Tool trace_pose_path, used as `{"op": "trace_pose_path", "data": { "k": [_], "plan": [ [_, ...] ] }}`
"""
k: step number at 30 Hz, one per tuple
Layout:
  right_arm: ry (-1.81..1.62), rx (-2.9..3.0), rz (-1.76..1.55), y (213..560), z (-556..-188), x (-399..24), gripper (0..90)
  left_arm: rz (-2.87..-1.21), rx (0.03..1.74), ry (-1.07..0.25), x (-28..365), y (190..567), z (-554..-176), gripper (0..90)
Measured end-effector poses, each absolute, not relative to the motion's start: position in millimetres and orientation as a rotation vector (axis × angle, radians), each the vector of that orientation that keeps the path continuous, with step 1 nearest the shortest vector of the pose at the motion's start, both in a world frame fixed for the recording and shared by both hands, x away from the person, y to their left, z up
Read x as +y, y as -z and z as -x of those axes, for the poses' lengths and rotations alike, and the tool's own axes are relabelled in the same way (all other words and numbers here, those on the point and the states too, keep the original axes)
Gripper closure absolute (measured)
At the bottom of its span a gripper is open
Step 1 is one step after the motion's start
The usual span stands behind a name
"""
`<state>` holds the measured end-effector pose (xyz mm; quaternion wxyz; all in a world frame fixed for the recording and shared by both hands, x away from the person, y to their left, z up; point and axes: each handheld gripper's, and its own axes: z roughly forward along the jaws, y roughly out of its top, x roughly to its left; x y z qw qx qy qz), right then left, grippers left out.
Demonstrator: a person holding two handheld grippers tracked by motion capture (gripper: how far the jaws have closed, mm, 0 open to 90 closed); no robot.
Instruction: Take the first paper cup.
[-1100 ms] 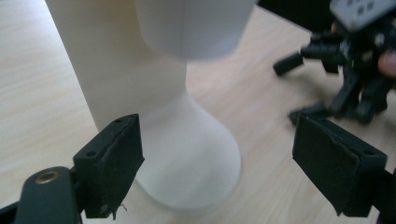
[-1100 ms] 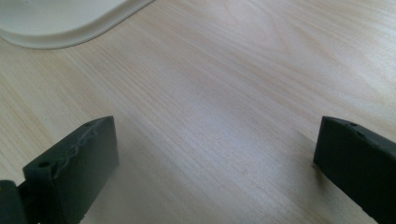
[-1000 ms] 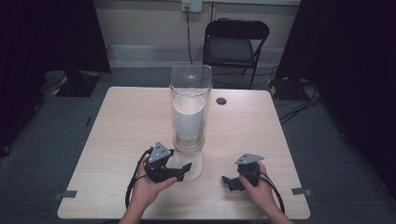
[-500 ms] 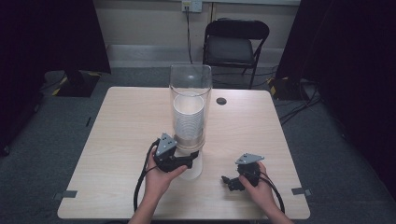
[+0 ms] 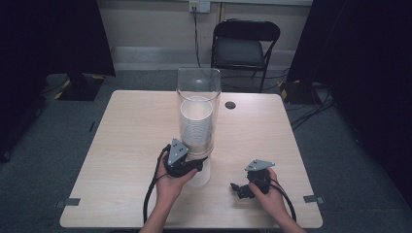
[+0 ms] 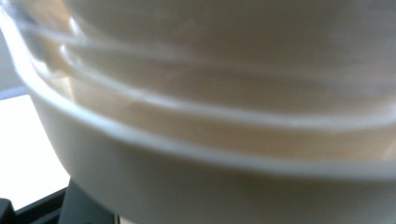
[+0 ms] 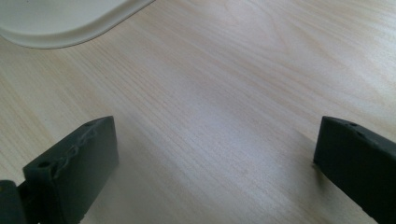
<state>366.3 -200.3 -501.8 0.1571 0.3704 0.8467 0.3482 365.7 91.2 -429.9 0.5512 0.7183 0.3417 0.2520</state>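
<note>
White paper cups, nested in a tall stack (image 5: 196,127), sit inside a clear upright plastic tube (image 5: 198,87) near the middle of the pale wood-grain counter (image 5: 121,145). One white cup (image 5: 200,171) hangs out of the tube's lower end, at about 6 o'clock from the tube, just above the counter.

Left tool (image 5: 197,164): jaws have just been closing, now drawn in around the bottom cup from the cup's 9 o'clock side. Left tool view is pressed against the cup rim (image 6: 196,154) and the tube's clear wall (image 6: 140,51); pads are hidden there, so contact is judged from the high view, where the tool meets the cup wall. Reads as a grip on the cup.

Right tool (image 5: 238,189): rests low at 4 o'clock from the tube, well apart from it, jaws spread wide with bare counter (image 7: 224,116) between them. Holds nothing.

Key relation: stack axis is vertical, and the cup lies directly ahead of the left tool, at its 3 o'clock. Left hand (image 5: 170,187) is far nearer. Judgement: next pull should run straight down along the tube axis to free one cup; a sideways tug risks tipping the tube.
</note>
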Motion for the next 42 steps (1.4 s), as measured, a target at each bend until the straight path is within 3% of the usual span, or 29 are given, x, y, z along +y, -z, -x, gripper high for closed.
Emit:
{"op": "trace_pose_path", "data": {
  "k": [19, 21, 22, 27, 42],
  "plan": [
    [-0.992, 2.422, -1.057, 501.9, -366.3, -200.5, 0.0, -1.729, 0.820, -0.654, 86.9, 435.1, -362.9, 34.4],
    [-0.991, 2.423, -1.057, 501.8, -366.4, -200.6, 0.0, -1.865, 0.913, -0.583, 87.8, 459.2, -362.3, 37.0],
    [-0.993, 2.424, -1.056, 501.8, -366.3, -200.6, 0.0, -2.022, 0.977, -0.477, 85.8, 492.9, -354.4, 36.8],
    [-0.999, 2.431, -1.045, 501.8, -366.8, -201.1, 0.0, -1.959, 0.896, -0.480, 86.2, 488.6, -345.2, 36.0],
    [-0.999, 2.433, -1.048, 501.7, -367.1, -200.4, 0.0, -2.081, 0.829, -0.436, 111.9, 488.4, -330.1, 35.0]
  ]
}}
